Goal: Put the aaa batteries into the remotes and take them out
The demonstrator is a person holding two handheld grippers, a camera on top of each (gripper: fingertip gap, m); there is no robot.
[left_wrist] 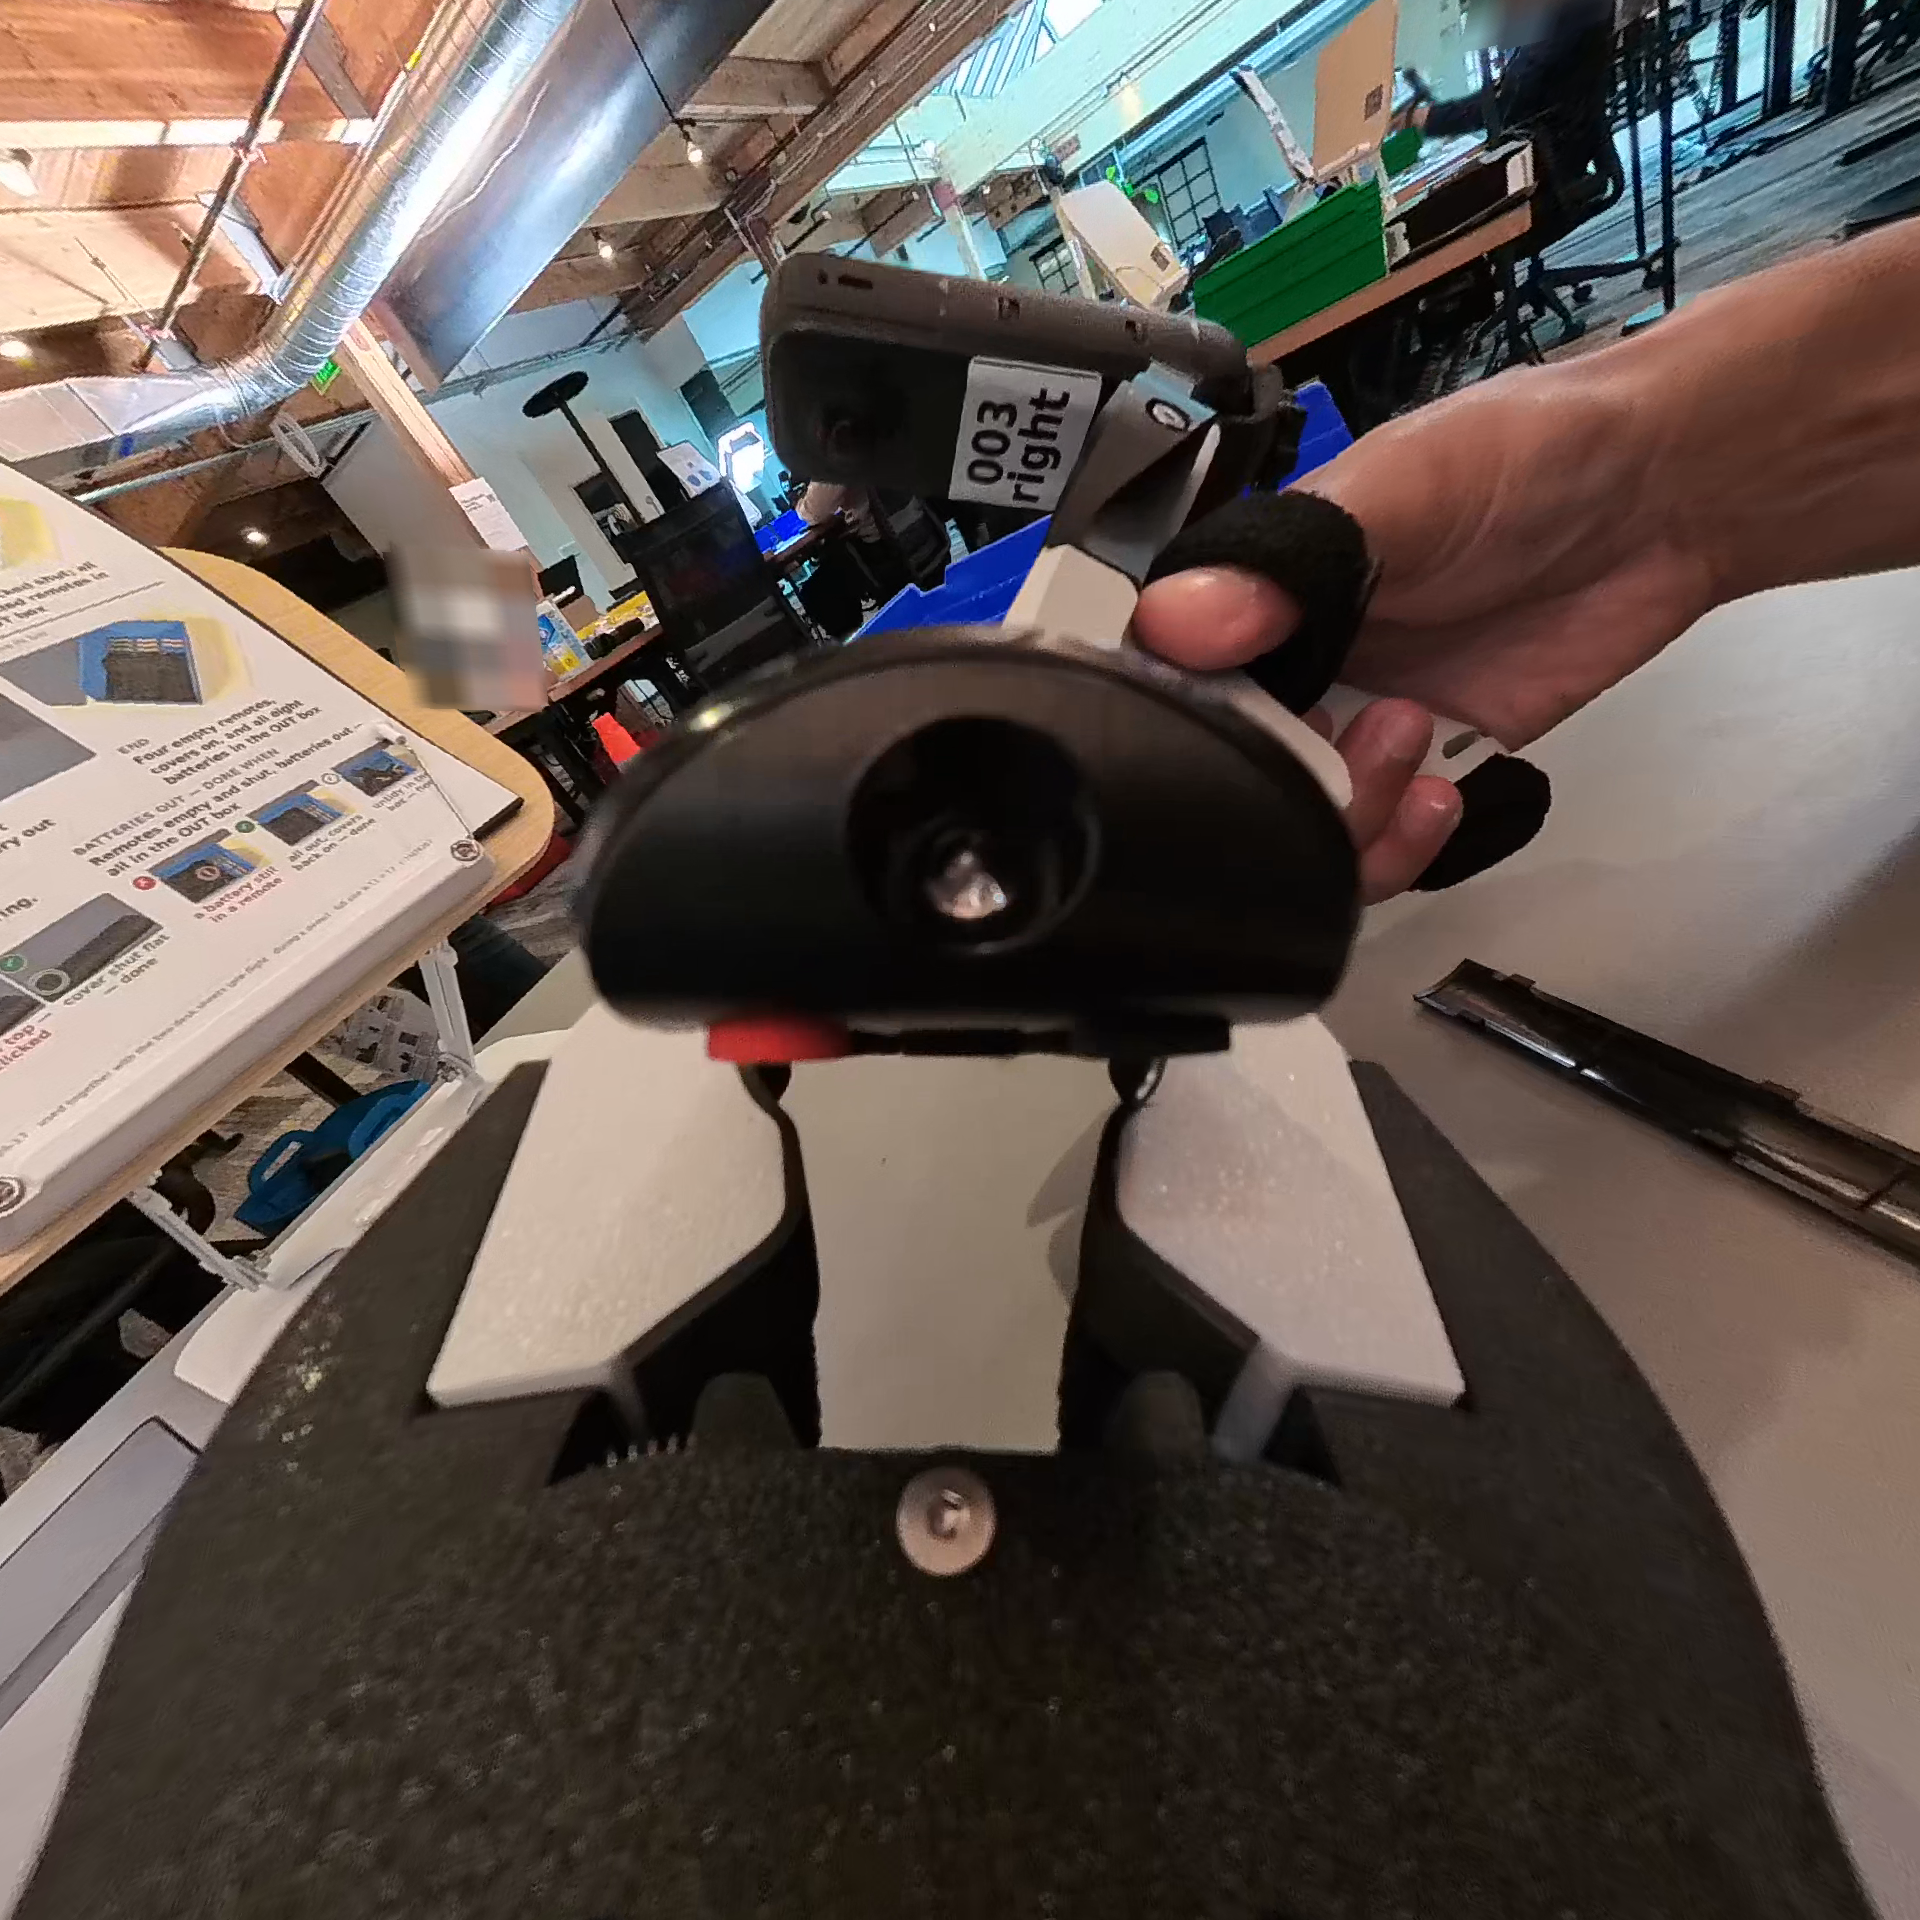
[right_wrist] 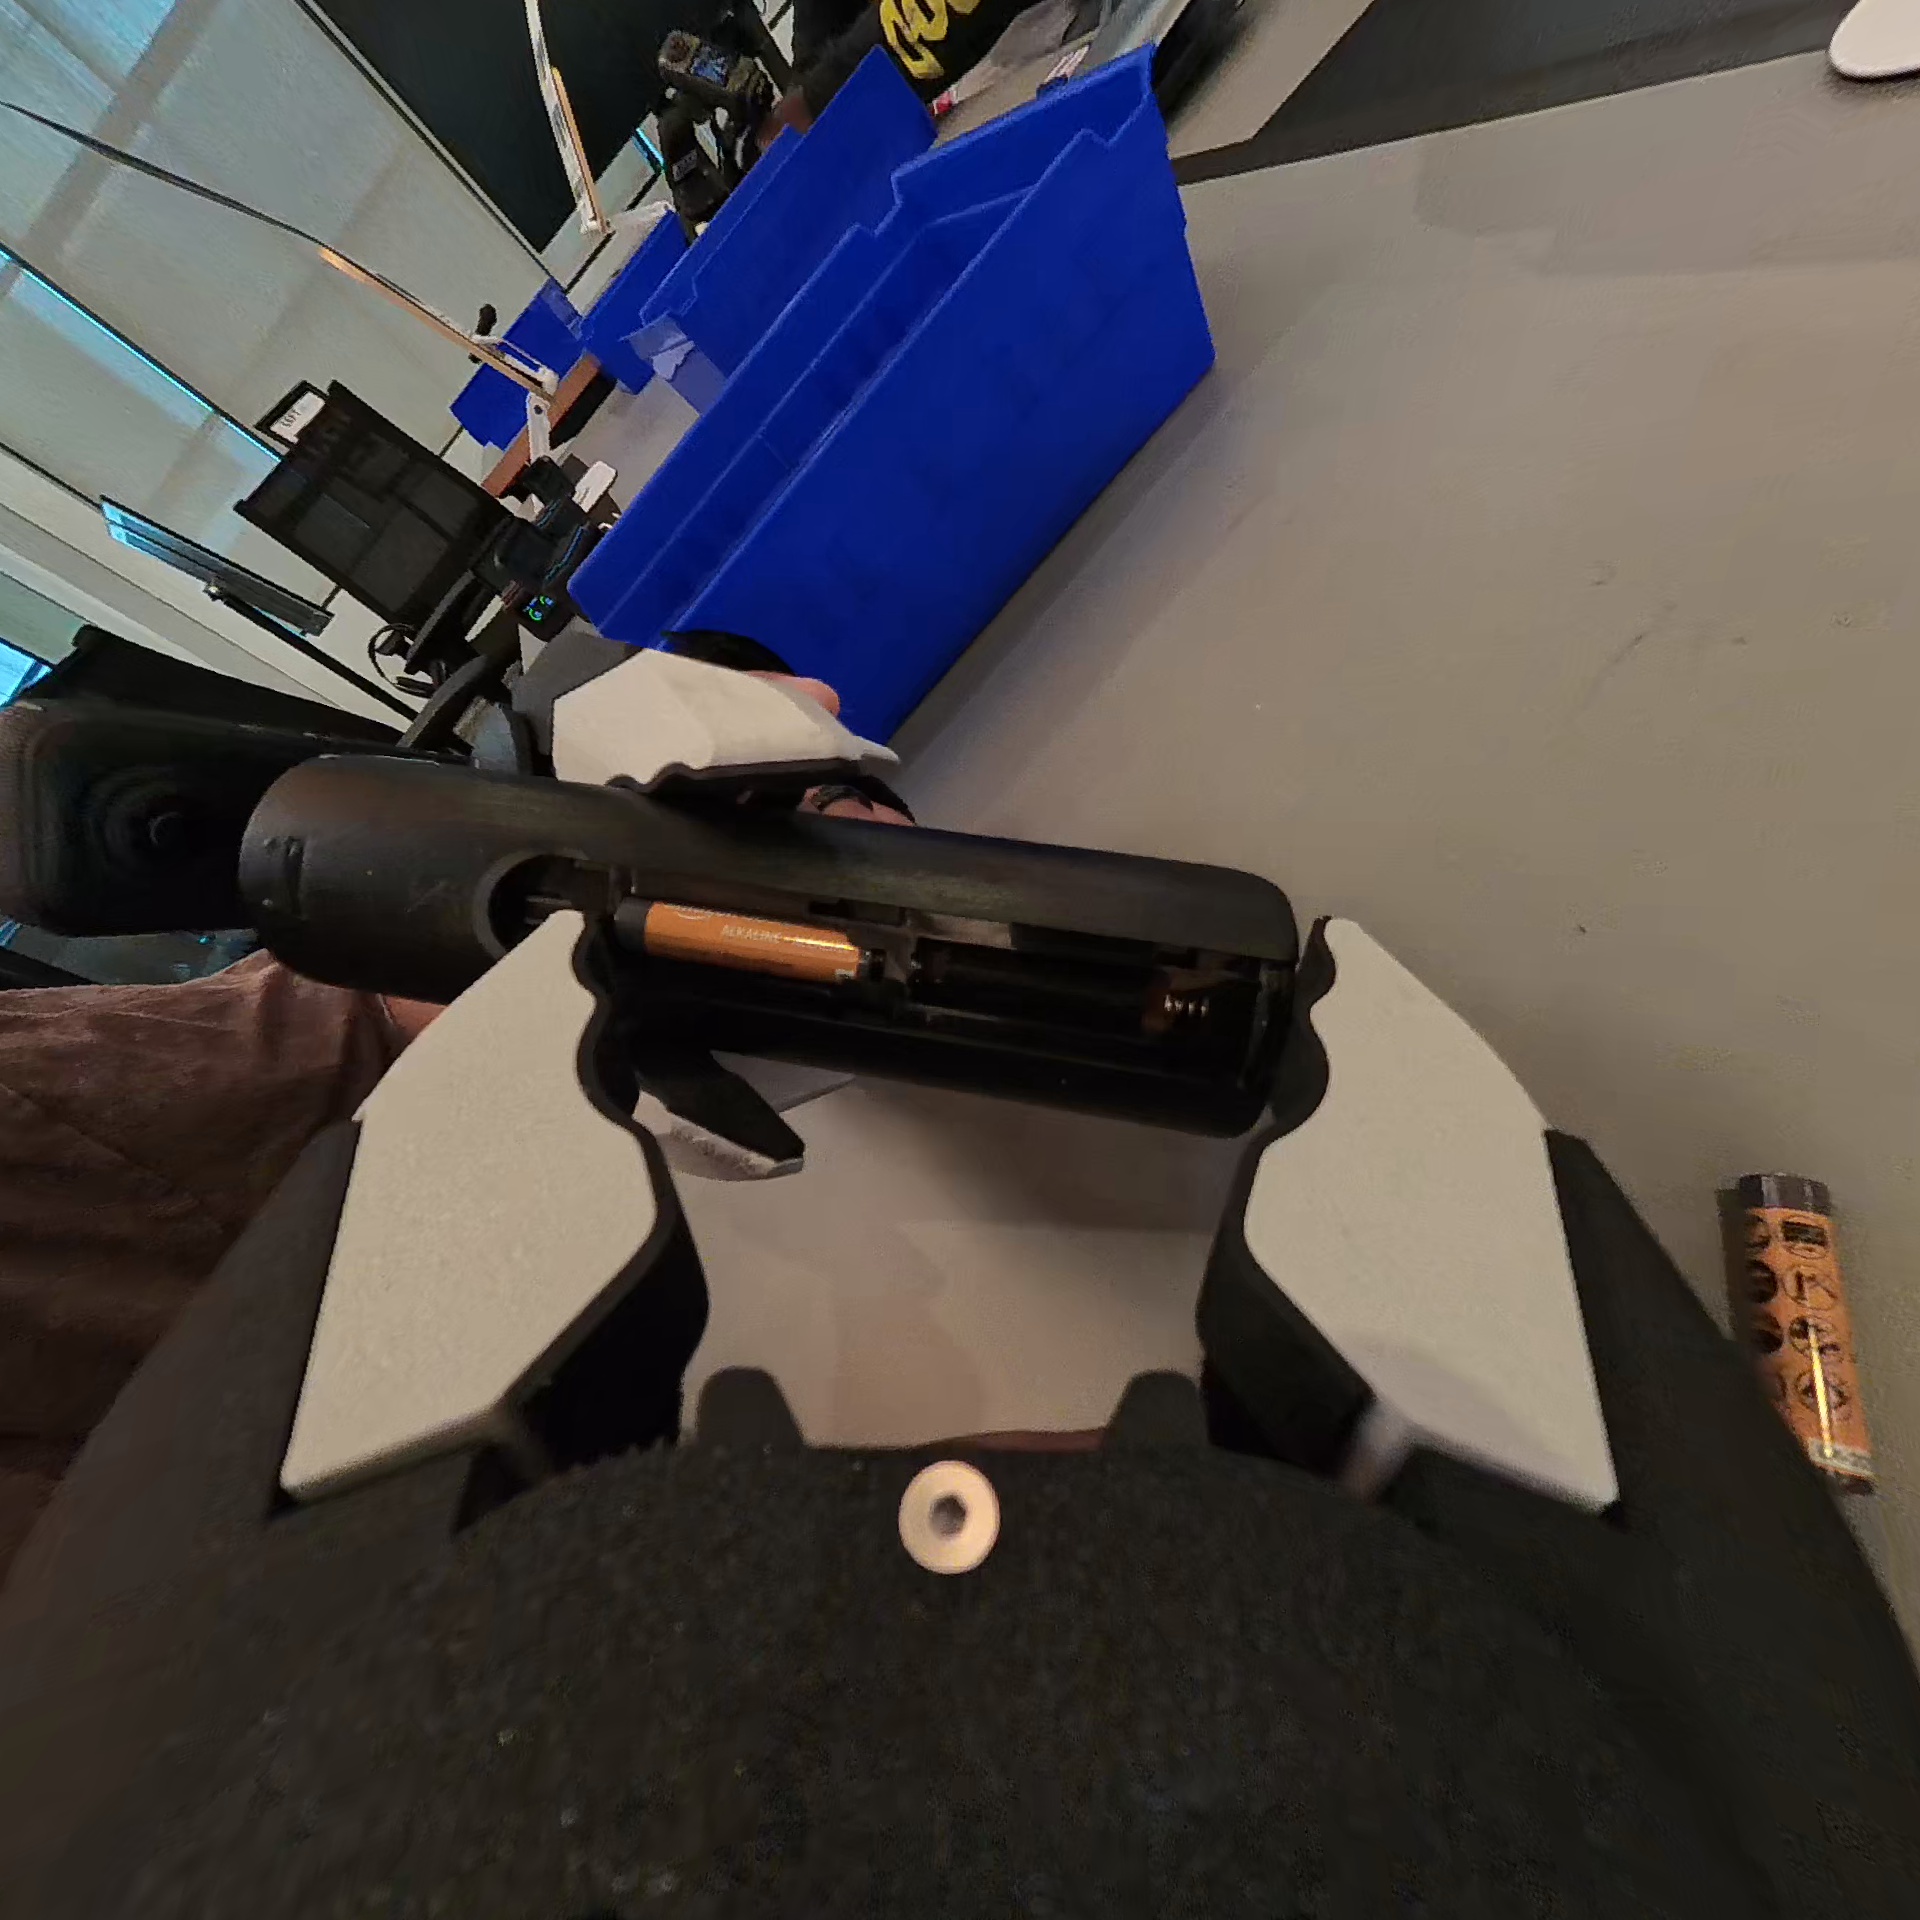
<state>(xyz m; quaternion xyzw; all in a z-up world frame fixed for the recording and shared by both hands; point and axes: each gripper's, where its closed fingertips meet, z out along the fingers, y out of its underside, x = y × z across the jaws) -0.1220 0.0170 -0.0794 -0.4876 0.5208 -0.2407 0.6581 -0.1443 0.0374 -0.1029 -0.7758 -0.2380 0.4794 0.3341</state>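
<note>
Spread wide nearest the lens, right gripper [right_wrist: 951, 935] straddling the black remote [right_wrist: 1039, 1081]. Farther left, left gripper [left_wrist: 951, 1075] clamped on that remote. Seated in the open bay's left slot, one gold battery [right_wrist: 743, 940]; spring bare in the right slot. Behind, blue bins [right_wrist: 935, 436]. Far right on the grey table [right_wrist: 1558, 623], a loose battery [right_wrist: 1792, 1330].

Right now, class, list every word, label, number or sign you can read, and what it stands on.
I will not quote writing; these things bear it.
White sticker on the grey camera: bold legible print.
White instruction sheet: printed text, partly blurred.
Gold battery in the black remote: one printed word.
Loose battery on the grey table: symbols only.
Small background screen: too small to read.
</note>
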